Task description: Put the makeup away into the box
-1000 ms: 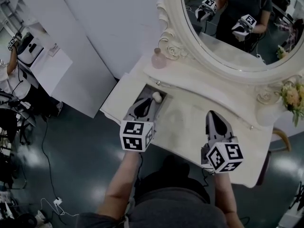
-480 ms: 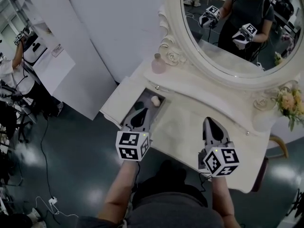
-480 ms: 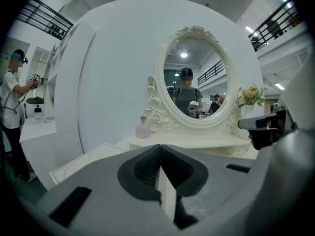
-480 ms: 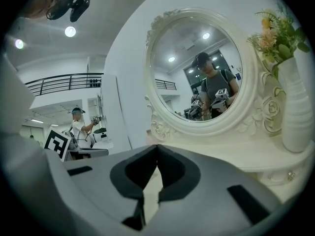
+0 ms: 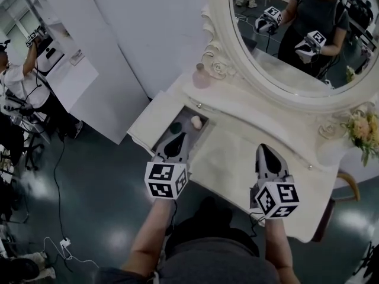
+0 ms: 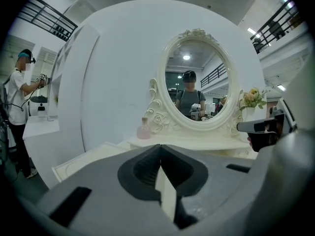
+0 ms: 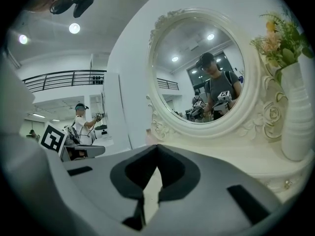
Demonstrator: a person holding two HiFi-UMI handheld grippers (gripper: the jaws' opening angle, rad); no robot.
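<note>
Ivory vanity table (image 5: 237,158), drawer open: stowing step, between items.
Head view: pink sponge (image 5: 196,122) and dark item (image 5: 175,127) lie in the drawer (image 5: 187,129). The left gripper (image 5: 177,142) hovers at its near end and the right gripper (image 5: 265,151) over the tabletop. Left gripper view: jaws clenched, nothing between them. Right gripper view: jaws clenched, empty. Next, likely: fetch the pink bottle (image 5: 201,76) by the mirror.
</note>
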